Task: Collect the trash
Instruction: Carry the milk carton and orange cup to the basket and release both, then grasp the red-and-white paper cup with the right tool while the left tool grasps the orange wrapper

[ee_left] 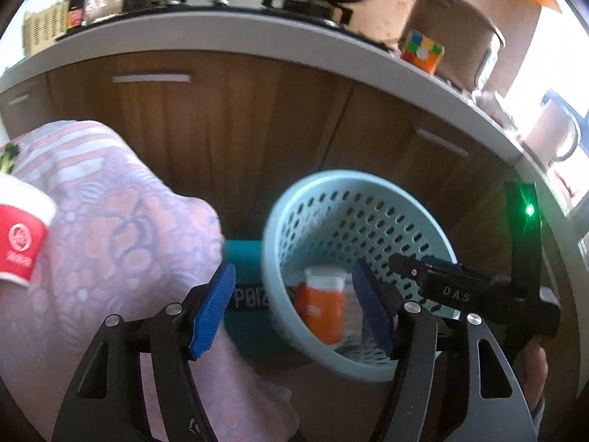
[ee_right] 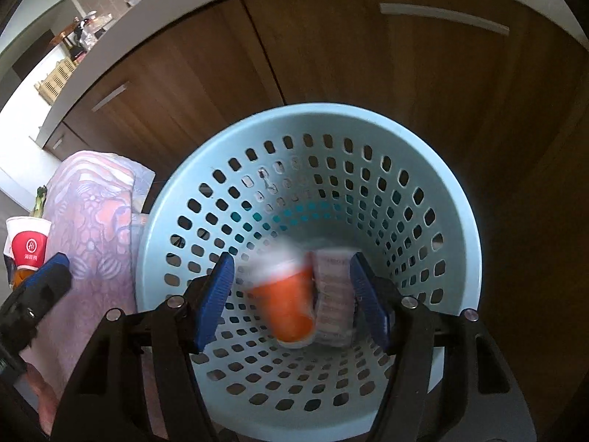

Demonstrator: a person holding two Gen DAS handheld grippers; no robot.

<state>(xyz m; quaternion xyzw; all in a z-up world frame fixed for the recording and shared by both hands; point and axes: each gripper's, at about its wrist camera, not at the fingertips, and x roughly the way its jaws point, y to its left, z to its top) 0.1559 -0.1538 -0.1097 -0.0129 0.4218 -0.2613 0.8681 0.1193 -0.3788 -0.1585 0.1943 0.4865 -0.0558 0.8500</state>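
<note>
Right wrist view shows me the pale blue basket (ee_right: 305, 169) against the wooden cabinet (ee_right: 331, 55). My right gripper (ee_right: 292, 298) hangs spread over its mouth, the orange cup (ee_right: 289, 305) blurred between the pads, apparently dropping in. I'd hold centred, then fetch the red cup (ee_left: 22, 232); my left gripper (ee_left: 294, 305) is spread, empty.

Matt pale-blue perforated plastic basket (ee_right: 434, 169), orange paper cup (ee_right: 291, 305) inside, blurred, dark wood-grain cabinet doors (ee_right: 331, 59) with brushed metal handles (ee_right: 443, 17), pink patterned cloth (ee_left: 110, 228), ribbed blue gripper pads (ee_left: 215, 309), glossy multicoloured puzzle cube (ee_left: 422, 51)
</note>
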